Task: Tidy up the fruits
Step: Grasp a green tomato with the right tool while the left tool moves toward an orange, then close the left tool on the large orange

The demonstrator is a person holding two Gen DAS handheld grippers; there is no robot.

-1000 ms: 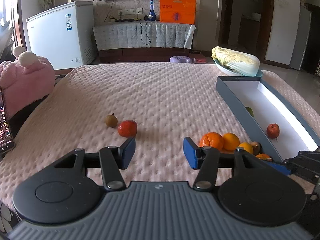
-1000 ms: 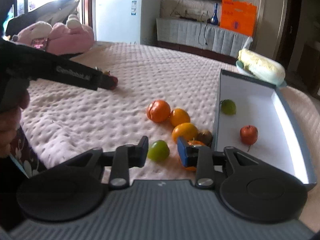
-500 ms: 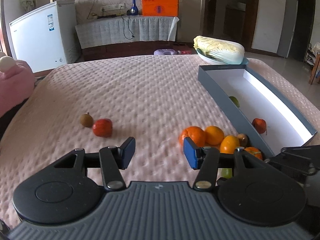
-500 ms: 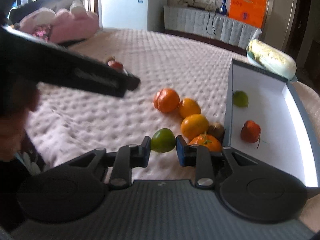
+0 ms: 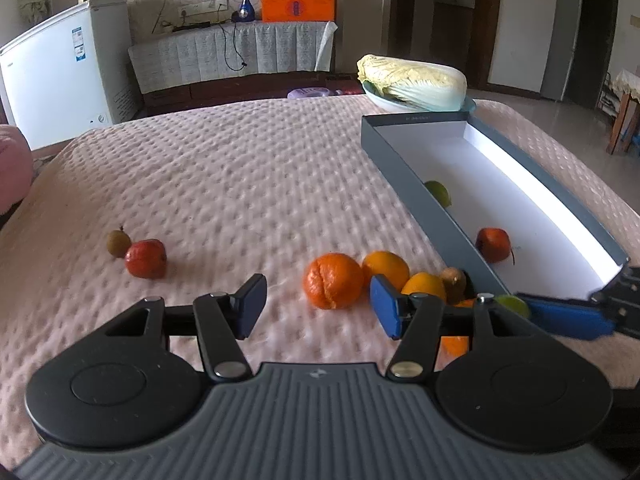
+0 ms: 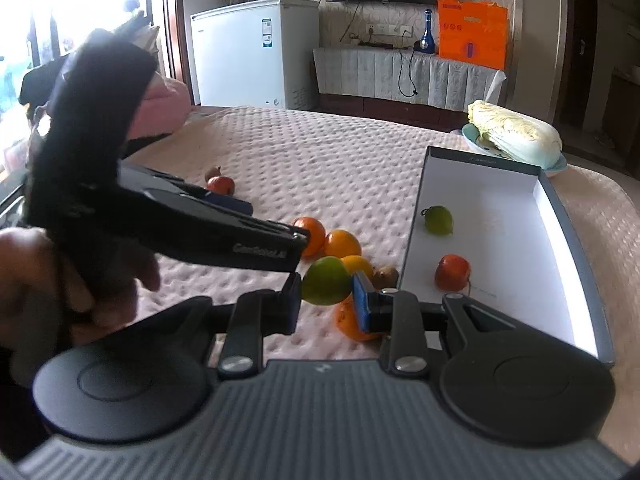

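Note:
My right gripper (image 6: 326, 300) is shut on a green lime (image 6: 326, 286) and holds it just above the pink bedspread, left of the grey box (image 6: 412, 232). The lime also shows in the left wrist view (image 5: 512, 305). My left gripper (image 5: 318, 306) is open and empty, just short of a large orange (image 5: 334, 286). More oranges (image 5: 386, 266) and a brown kiwi (image 5: 454, 280) lie against the box wall (image 5: 404, 176). Inside the box are a green lime (image 6: 439, 220) and a red fruit (image 6: 452, 272). A red fruit (image 5: 146, 258) and a small brown fruit (image 5: 118, 243) lie apart at the left.
A cabbage on a plate (image 5: 412, 82) sits past the box's far end. A pink plush toy (image 6: 160, 104) is at the bed's left edge. A white freezer (image 5: 64, 80) and a covered bench (image 5: 232, 52) stand beyond the bed.
My right gripper has closed on the green lime and lifted it slightly. My left gripper has swung right, toward the large orange and the pile.

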